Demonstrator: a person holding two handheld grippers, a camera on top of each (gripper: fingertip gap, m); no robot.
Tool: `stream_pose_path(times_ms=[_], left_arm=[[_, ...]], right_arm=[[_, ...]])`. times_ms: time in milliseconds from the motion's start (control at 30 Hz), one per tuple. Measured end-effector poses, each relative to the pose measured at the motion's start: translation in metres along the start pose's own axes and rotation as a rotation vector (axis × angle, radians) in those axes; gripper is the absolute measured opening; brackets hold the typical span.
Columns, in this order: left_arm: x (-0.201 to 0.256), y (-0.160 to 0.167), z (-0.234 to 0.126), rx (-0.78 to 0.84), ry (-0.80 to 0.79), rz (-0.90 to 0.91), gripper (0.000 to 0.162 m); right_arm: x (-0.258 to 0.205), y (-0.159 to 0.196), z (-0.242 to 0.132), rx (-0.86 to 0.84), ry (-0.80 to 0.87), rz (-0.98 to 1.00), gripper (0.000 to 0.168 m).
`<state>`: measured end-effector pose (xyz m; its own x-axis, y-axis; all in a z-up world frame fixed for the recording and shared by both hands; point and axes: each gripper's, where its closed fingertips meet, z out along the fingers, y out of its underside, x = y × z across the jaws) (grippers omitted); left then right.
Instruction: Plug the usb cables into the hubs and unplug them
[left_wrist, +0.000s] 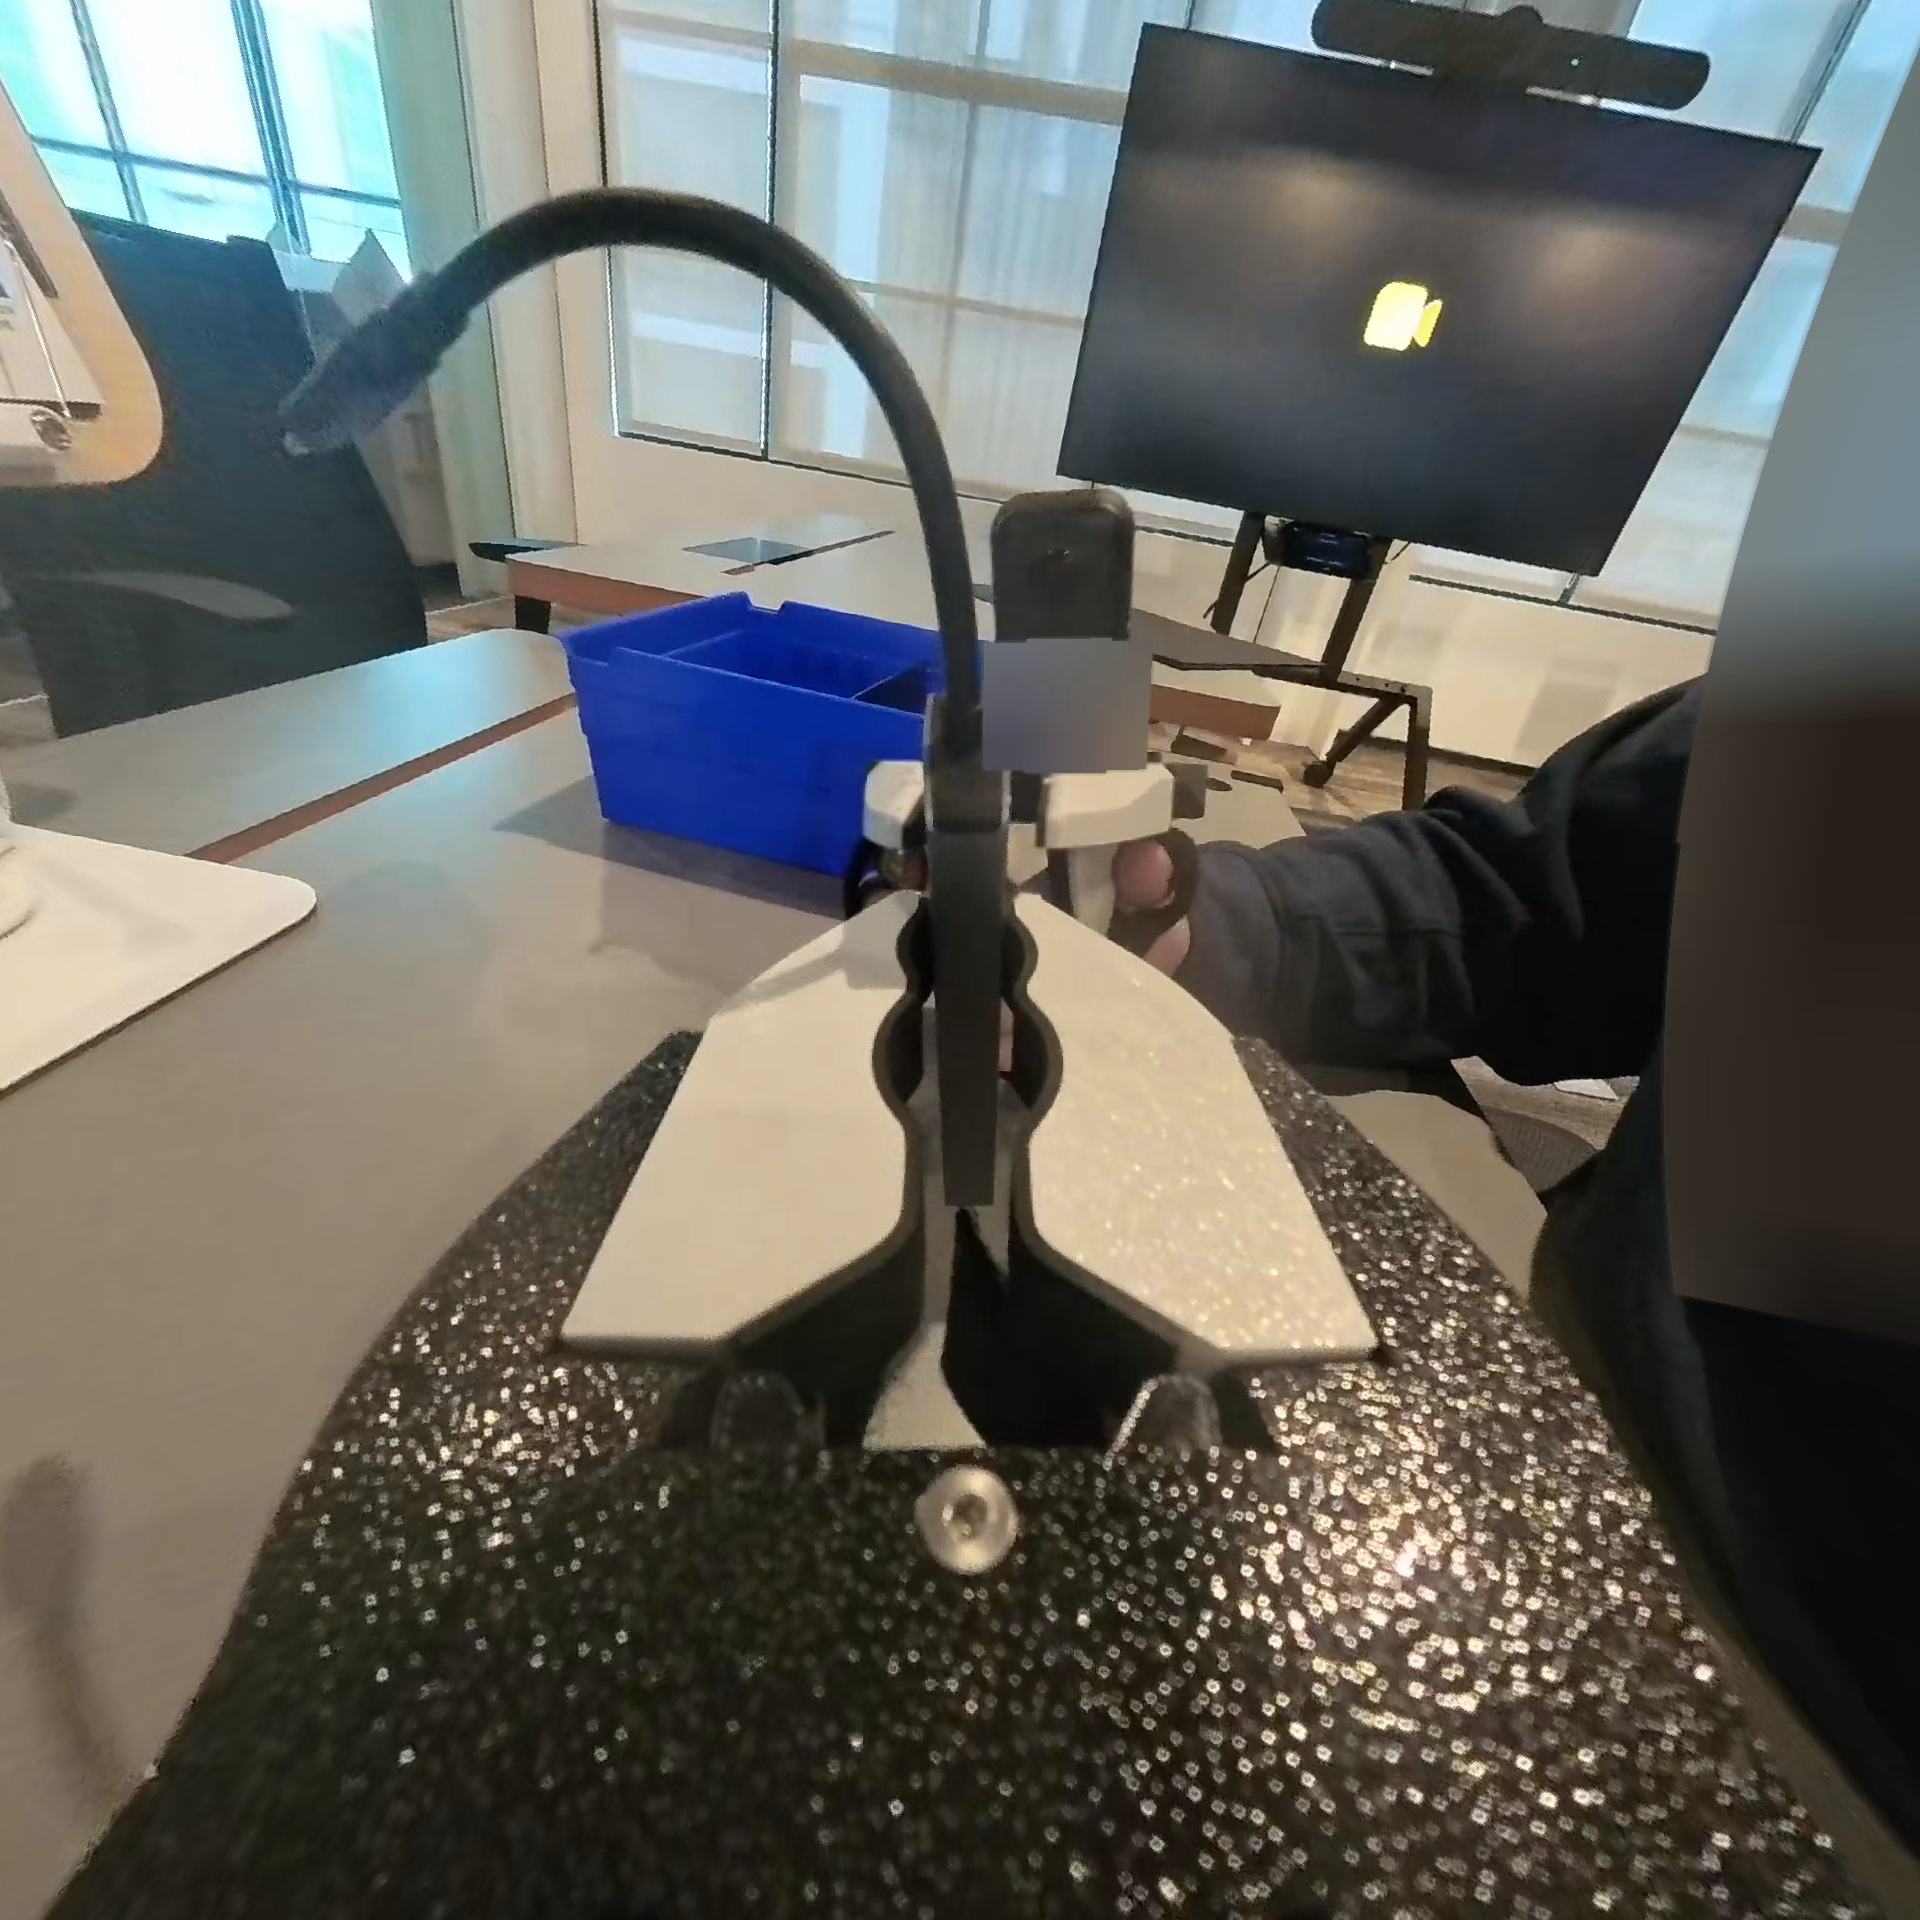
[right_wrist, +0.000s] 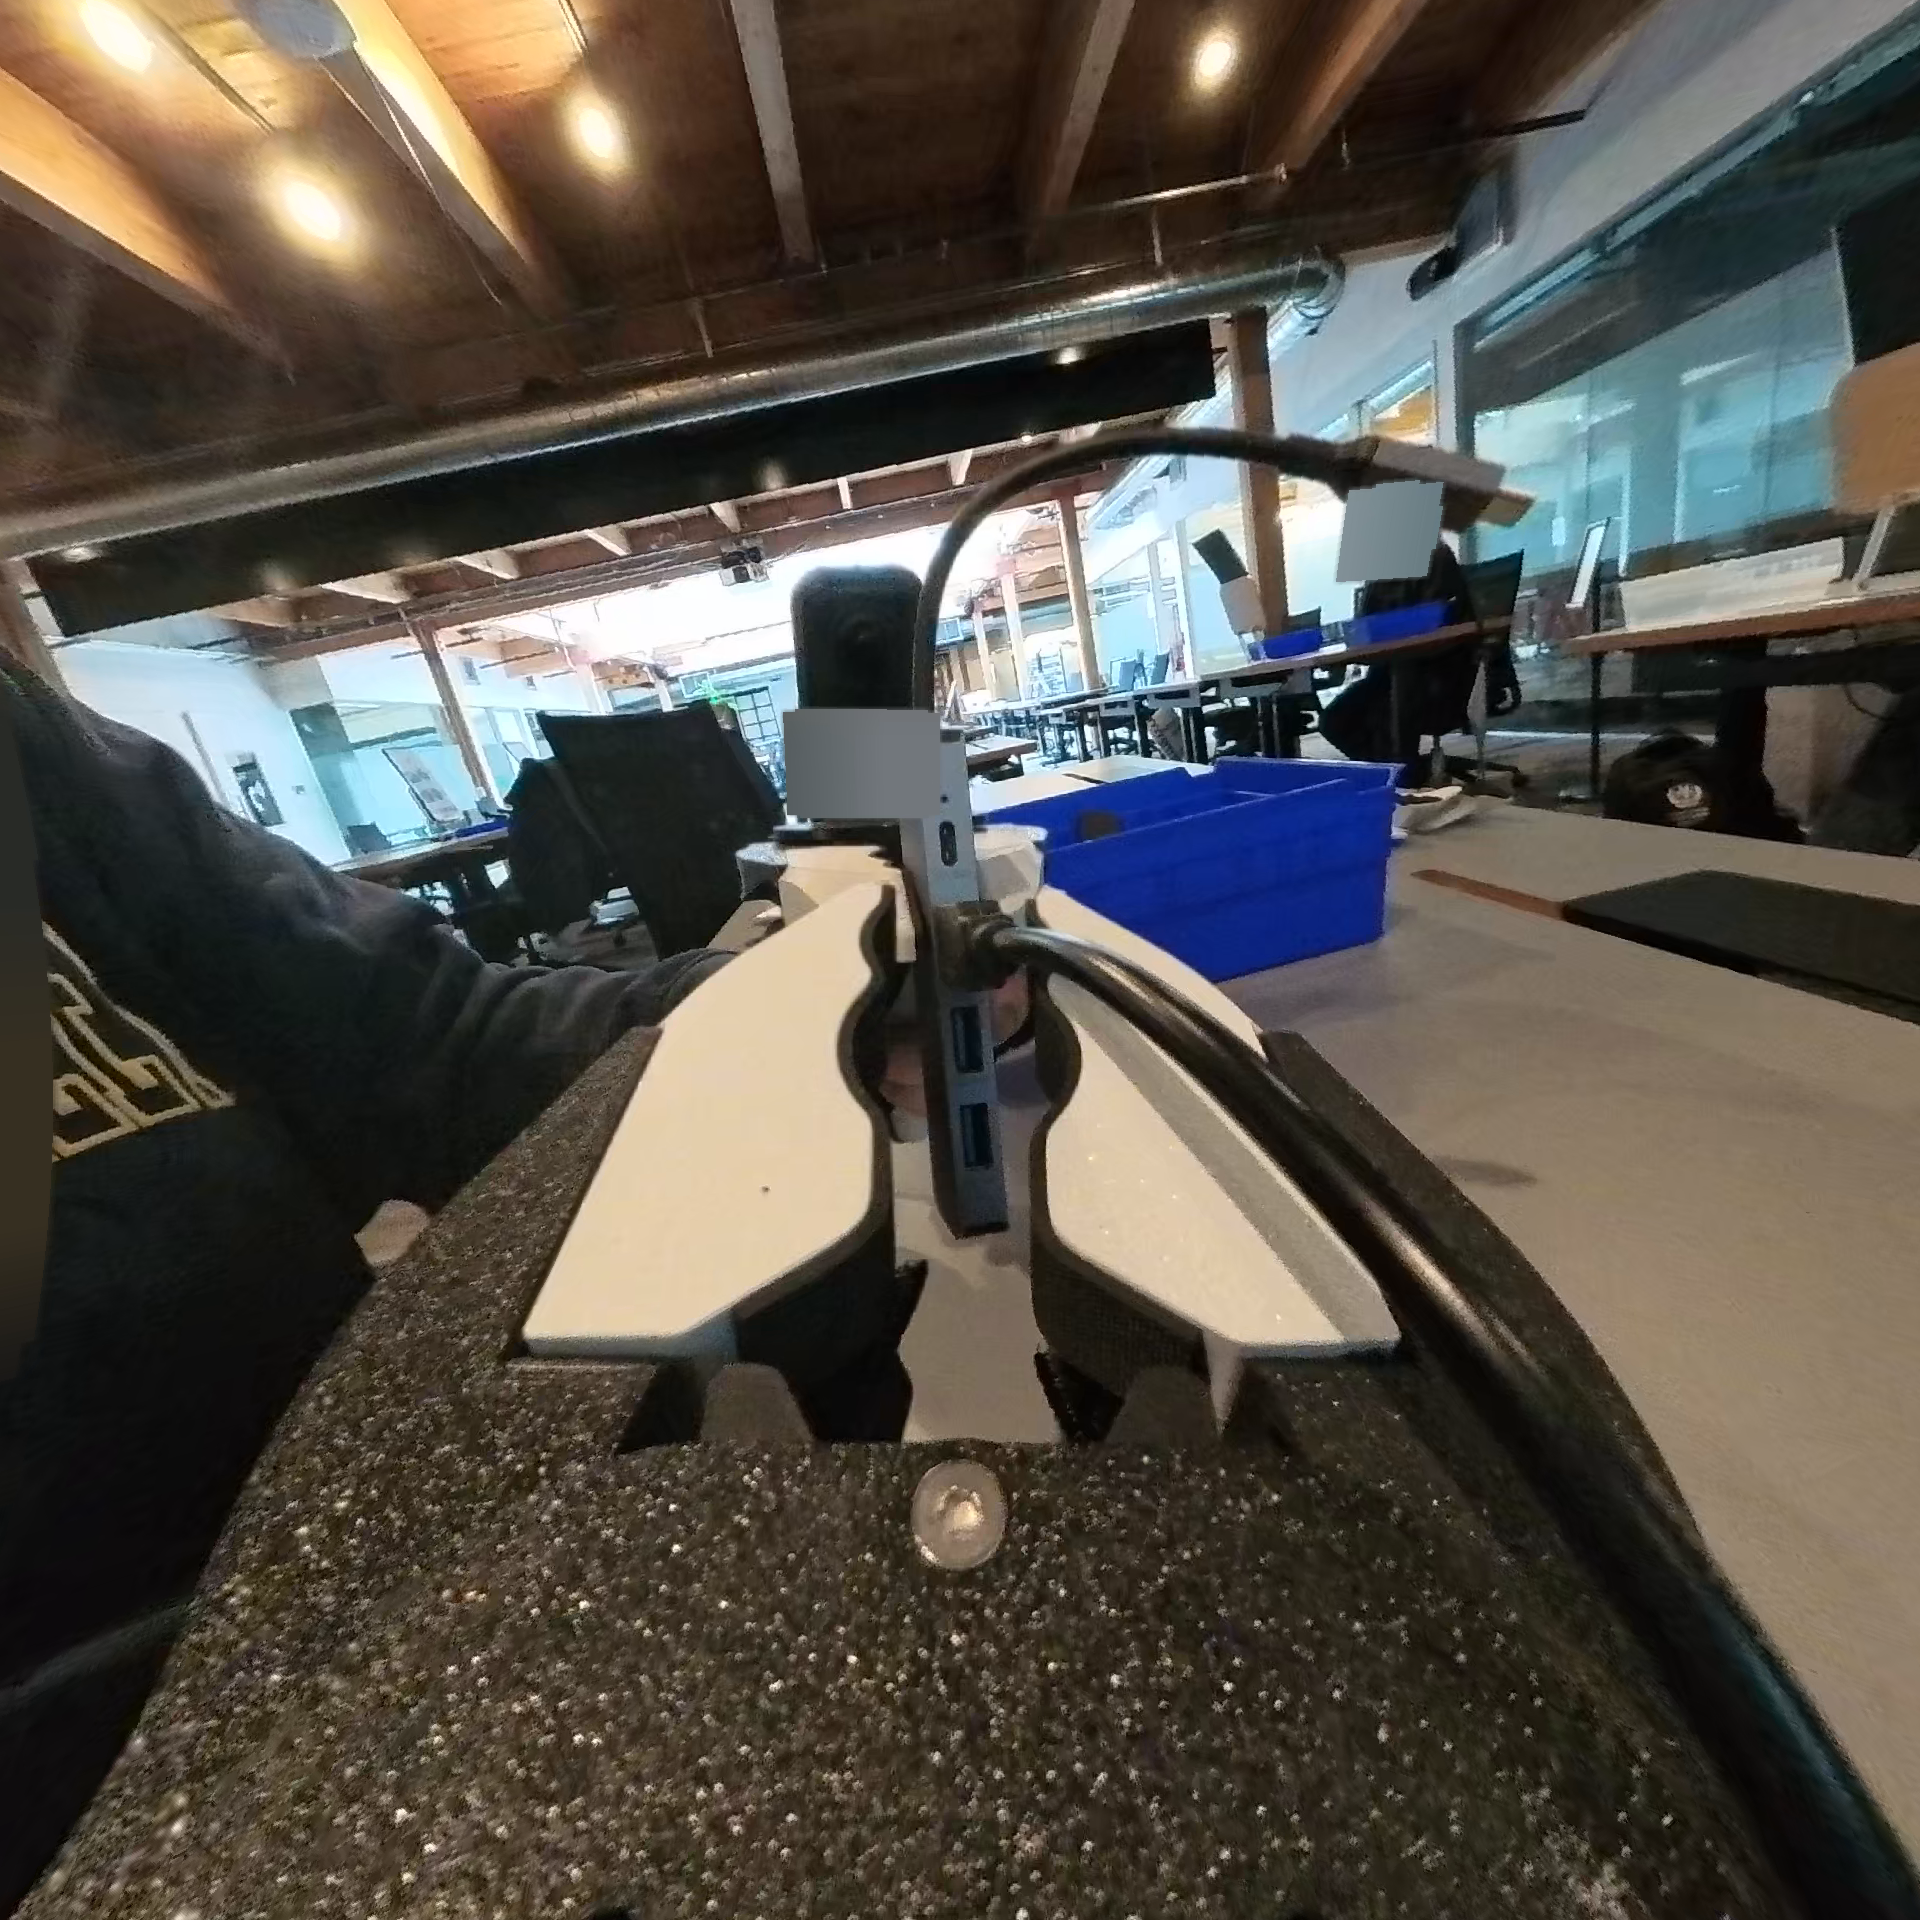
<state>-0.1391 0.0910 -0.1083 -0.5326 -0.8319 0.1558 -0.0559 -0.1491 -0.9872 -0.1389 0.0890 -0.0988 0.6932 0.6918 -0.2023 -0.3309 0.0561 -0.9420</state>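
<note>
Left hand-held gripper (left_wrist: 971, 1049): pinched on hub (left_wrist: 968, 997), held edge-on above counter (left_wrist: 343, 1039); hub lead (left_wrist: 831, 312) arched up and leftward, free end blurred.

Right hand-held gripper (right_wrist: 961, 1049): jaws spread, same hub (right_wrist: 961, 1049) between them, contact not discernible. Cable (right_wrist: 1195, 1029) seen plugged in one port; two blue ports empty.

Step judged: plug seated, unplug pending. Next move: plug to be gripped near port, pulled straight out, hub kept steady.
</note>
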Motion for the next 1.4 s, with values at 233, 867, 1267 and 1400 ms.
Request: stream_pose_path(times_ms=[233,867,1267,1400], left_arm=[[0.001,0.002,0.002,0.006,0.006,-0.01,0.011],[0.011,0.0,0.001,-0.043,0.07,0.049,0.011],[0.017,0.002,-0.001,-0.084,0.104,0.1,0.011],[0.023,0.002,-0.002,-0.092,0.152,0.104,0.011]], right_arm=[[0.004,0.001,0.0,-0.004,0.009,0.006,0.014],[-0.011,0.003,0.002,-0.131,-0.084,-0.067,0.009],[-0.017,0.005,0.001,-0.169,-0.115,-0.128,0.009],[-0.024,0.007,0.001,-0.18,-0.152,-0.131,0.009]])
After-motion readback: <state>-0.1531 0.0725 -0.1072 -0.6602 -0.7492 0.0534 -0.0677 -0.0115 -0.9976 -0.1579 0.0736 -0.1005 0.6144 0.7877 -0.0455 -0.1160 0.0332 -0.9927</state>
